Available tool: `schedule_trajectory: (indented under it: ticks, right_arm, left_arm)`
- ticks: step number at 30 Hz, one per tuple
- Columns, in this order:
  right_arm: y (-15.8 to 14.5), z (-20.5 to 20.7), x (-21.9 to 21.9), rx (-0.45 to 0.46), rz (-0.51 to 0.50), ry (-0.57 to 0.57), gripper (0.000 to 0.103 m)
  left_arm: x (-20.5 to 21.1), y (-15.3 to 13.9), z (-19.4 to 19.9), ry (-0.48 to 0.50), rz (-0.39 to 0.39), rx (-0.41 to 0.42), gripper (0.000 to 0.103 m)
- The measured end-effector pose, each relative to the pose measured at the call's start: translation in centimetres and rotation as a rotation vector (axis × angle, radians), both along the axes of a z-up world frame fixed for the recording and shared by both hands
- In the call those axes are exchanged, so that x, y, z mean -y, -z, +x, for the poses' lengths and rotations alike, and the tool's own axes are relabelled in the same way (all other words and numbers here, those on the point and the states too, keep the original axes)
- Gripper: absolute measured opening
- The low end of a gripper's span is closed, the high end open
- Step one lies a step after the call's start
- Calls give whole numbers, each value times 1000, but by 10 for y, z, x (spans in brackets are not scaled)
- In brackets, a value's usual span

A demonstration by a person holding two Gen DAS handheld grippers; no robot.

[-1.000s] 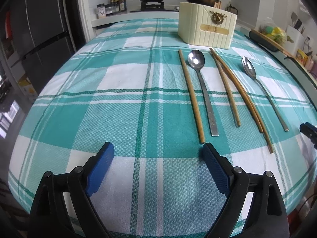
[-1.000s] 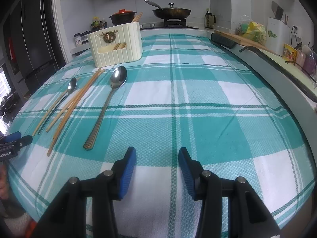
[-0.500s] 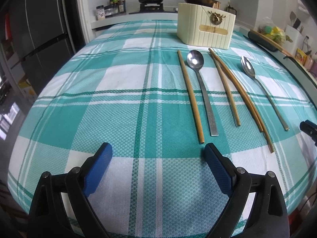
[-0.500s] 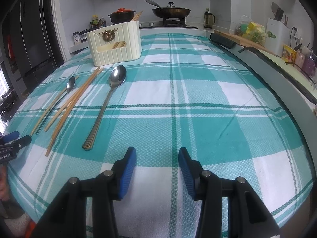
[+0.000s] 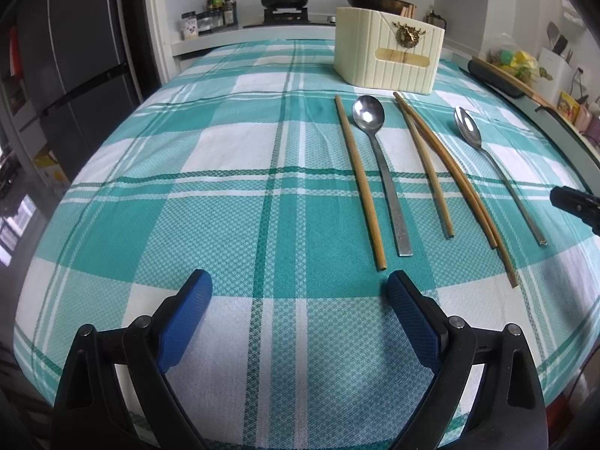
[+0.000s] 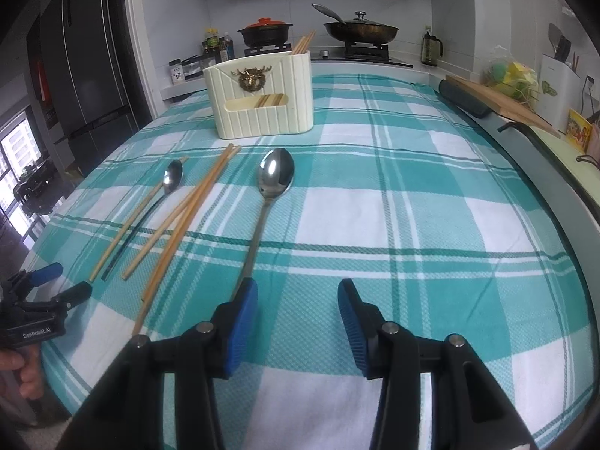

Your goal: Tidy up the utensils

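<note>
Right gripper (image 6: 298, 315): blue pads spread apart with nothing between them, hovering over the checked tablecloth (image 6: 431, 202).
Right fingers (image 6: 243, 318): the left pad sits just over the handle end of the large spoon (image 6: 276, 178); whether it touches the handle I cannot tell.
Left gripper (image 5: 300, 311): pads spread wide and empty, low over the cloth.
Left fingers (image 5: 410, 309): the right pad lies just short of the near tip of the single chopstick (image 5: 360, 183), with the flat-handled spoon (image 5: 378, 157) beside it.
Utensils: beyond the fingertips, lying flat and lengthwise, none lifted; between the two spoons lies a loose group of chopsticks (image 5: 446, 172), their far ends close together.
Holder (image 6: 262, 101): cream utensil box past the utensil tips, upright, with some chopsticks already standing in it.
Step in hand: judged as the approach to a first pick, the right gripper lining up on the large spoon's handle.
Next move calls for: shifting slightly so the thin handle lies between the pads, lowering to the cloth, and closing squarely, since a flat metal handle may slip or tilt.
</note>
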State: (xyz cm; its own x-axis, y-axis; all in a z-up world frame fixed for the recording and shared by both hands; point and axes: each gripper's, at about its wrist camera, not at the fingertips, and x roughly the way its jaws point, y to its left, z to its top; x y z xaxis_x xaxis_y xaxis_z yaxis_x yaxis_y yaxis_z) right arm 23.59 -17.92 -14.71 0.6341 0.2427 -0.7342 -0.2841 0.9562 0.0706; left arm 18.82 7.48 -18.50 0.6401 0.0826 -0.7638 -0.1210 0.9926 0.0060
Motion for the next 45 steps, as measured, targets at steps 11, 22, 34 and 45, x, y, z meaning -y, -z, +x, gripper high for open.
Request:
schedule_trajectory:
  ticks: [11,22,34,45]
  right_arm:
    - [10,57,-46,-97,-32,-61,46]
    - [23,73,-63,-101,-128,-42,13]
    - [22,64,-5,-93,-161,146,7]
    - [21,44,31,-91,-131,183,14]
  left_arm:
    - [2,0,0,2,1,-3,97]
    - [2,1,0,2,1,-5,98]
    - [-4,-4,4,3,-33,-49,98]
    - [-19,-34,87,19,-173,-52,97]
